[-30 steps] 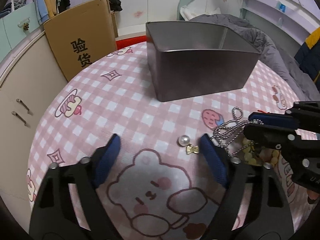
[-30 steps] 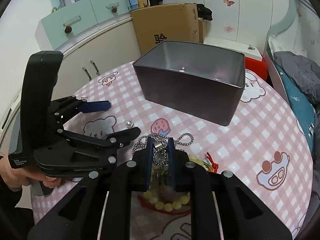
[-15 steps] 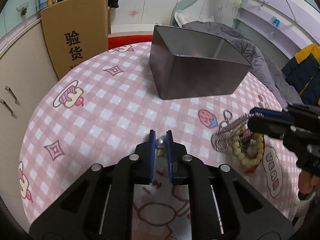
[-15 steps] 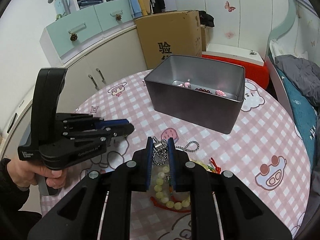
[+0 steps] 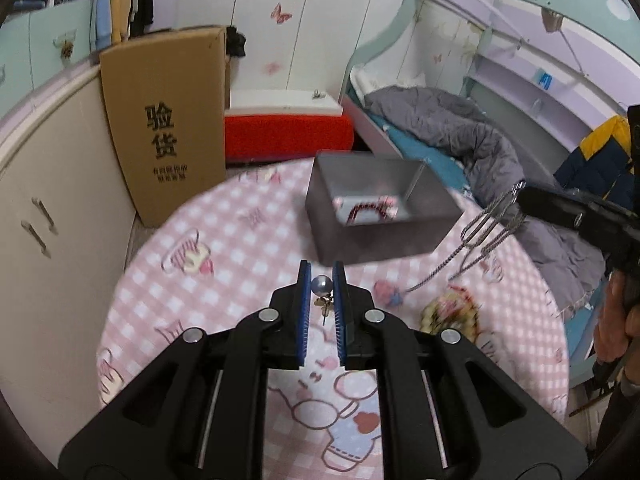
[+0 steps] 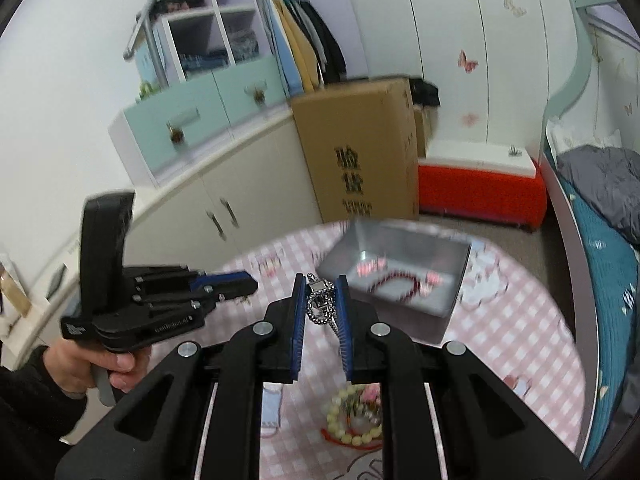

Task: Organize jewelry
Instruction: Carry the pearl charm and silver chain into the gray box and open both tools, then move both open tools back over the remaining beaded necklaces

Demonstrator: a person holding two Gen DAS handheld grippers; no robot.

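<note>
My left gripper (image 5: 321, 285) is shut on a pearl earring (image 5: 322, 285) with a small gold bow hanging under it, held well above the table. My right gripper (image 6: 320, 294) is shut on a silver ball chain (image 6: 320, 304), whose loops hang down in the left wrist view (image 5: 476, 236). The grey metal tin (image 5: 384, 232) stands on the far side of the round table and holds a dark red bead bracelet (image 6: 390, 286) and small pink pieces. A yellow bead bracelet (image 6: 352, 416) lies on the table under my right gripper.
The round table has a pink checked cloth (image 5: 224, 272) with cartoon prints. A cardboard box (image 5: 168, 120) leans on cream cabinets (image 5: 52, 216) at left. A red stool (image 5: 288, 132) and a bed with a grey quilt (image 5: 452, 128) stand beyond.
Both grippers have risen well above the table with their pieces. The left shut on the pearl earring a second ago; the chain has lifted clear of the yellow beads.
</note>
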